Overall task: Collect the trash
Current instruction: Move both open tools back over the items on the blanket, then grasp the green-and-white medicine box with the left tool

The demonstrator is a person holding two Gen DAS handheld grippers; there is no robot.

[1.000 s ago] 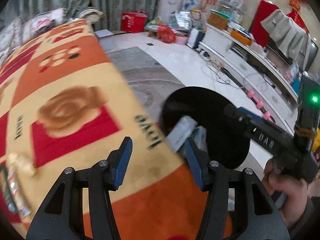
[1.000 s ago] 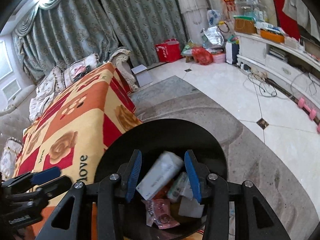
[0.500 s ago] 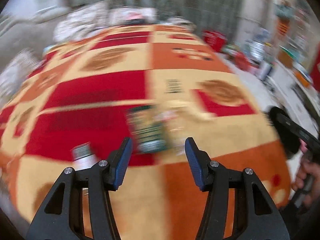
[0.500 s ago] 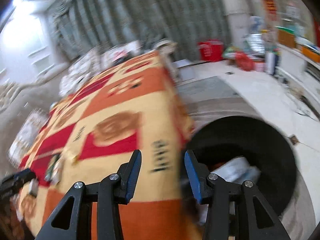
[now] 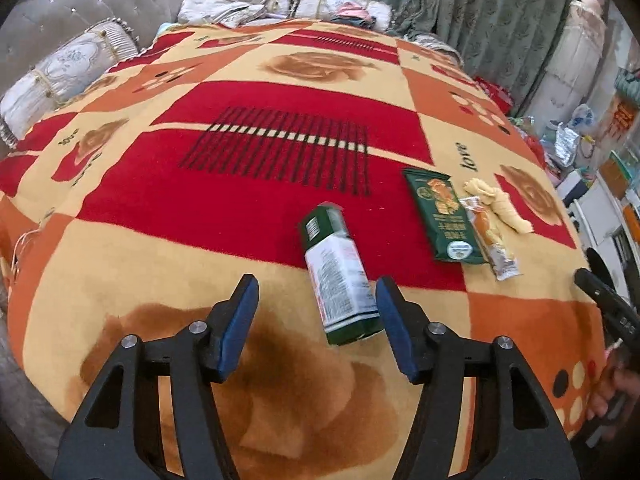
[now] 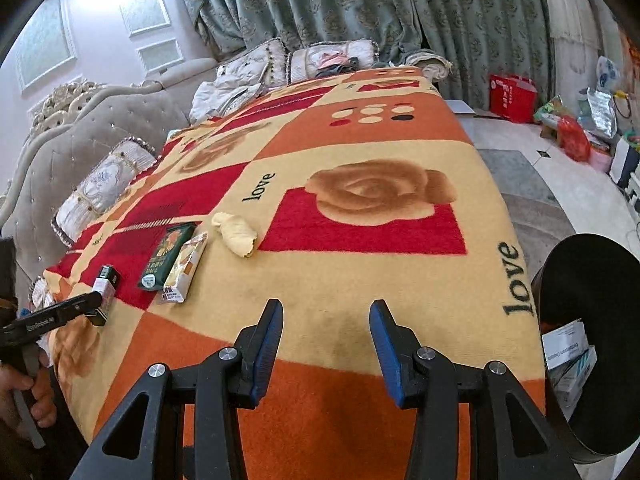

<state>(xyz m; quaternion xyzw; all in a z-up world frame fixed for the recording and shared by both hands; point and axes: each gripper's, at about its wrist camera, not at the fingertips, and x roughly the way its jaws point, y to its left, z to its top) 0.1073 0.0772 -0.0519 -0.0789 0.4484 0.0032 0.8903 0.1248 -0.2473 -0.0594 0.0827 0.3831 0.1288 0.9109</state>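
Note:
A green and white box point(image 5: 338, 276) lies on the patterned blanket point(image 5: 240, 184), just ahead of my open, empty left gripper point(image 5: 316, 312) and nearer its right finger. Further right lie a dark green packet point(image 5: 440, 216), an orange snack wrapper point(image 5: 490, 240) and a crumpled yellow tissue point(image 5: 498, 204). In the right wrist view the same box point(image 6: 105, 290), green packet point(image 6: 166, 254), wrapper point(image 6: 184, 268) and tissue point(image 6: 236, 234) lie at left. My right gripper point(image 6: 326, 338) is open and empty over the blanket's edge. The black trash bin point(image 6: 596, 320), with boxes inside, stands at right.
Cushions point(image 5: 68, 76) and a tufted sofa back point(image 6: 80, 136) border the blanket's far side. Green curtains point(image 6: 360, 4) hang behind. Red bags point(image 6: 512, 96) and clutter sit on the tiled floor at right. The left gripper shows at the right wrist view's left edge.
Both grippers swung left, away from the bin and over the blanket. The left gripper now faces the green and white box; the bin slid to the right wrist view's right edge.

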